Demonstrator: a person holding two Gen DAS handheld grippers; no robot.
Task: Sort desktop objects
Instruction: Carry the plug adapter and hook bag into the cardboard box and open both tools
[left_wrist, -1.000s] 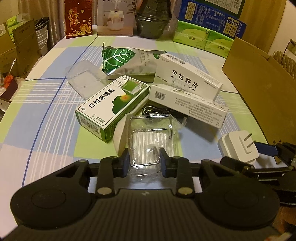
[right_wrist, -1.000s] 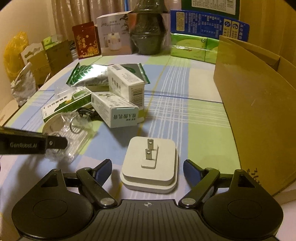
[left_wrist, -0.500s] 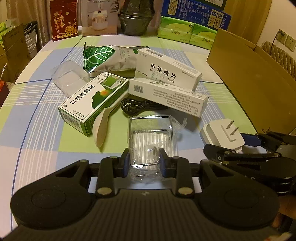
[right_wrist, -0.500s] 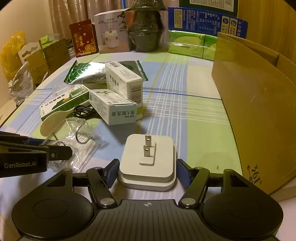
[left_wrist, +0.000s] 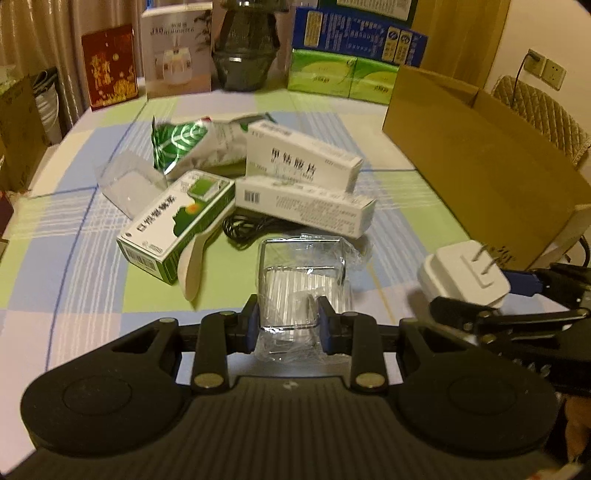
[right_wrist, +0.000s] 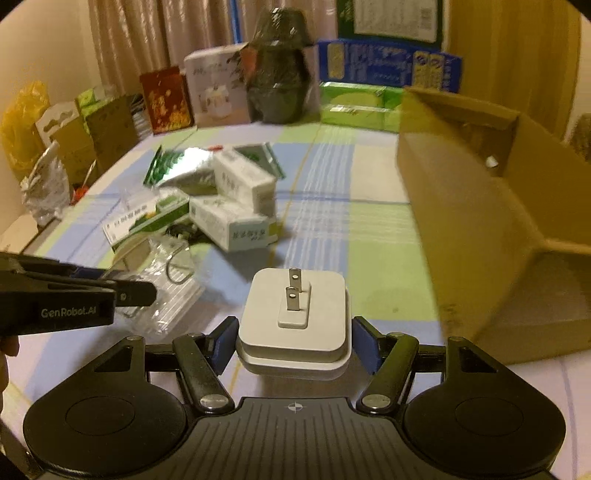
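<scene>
My left gripper (left_wrist: 289, 320) is shut on a clear plastic packet (left_wrist: 303, 280) with a metal ring in it, lifted off the checked tablecloth. My right gripper (right_wrist: 294, 342) is shut on a white plug adapter (right_wrist: 295, 317), prongs up, raised above the cloth. That adapter (left_wrist: 463, 275) also shows at the right of the left wrist view. The left gripper (right_wrist: 122, 293) with its packet (right_wrist: 168, 291) appears at the left of the right wrist view. A pile lies beyond: a green medicine box (left_wrist: 177, 218), two white boxes (left_wrist: 303, 158), a foil bag (left_wrist: 192, 144), a black cable (left_wrist: 247, 227), a beige scoop (left_wrist: 194, 262).
An open brown cardboard box (right_wrist: 491, 206) stands at the right of the table. Along the far edge are green tissue packs (left_wrist: 340, 74), a dark jar (left_wrist: 245, 55), a humidifier box (left_wrist: 177, 55) and a red packet (left_wrist: 109, 66). A clear plastic tray (left_wrist: 125, 181) lies left of the pile.
The right jaws closed on the white adapter and lifted it off the cloth. My left gripper rose with the clear packet. Both views now look farther over the table.
</scene>
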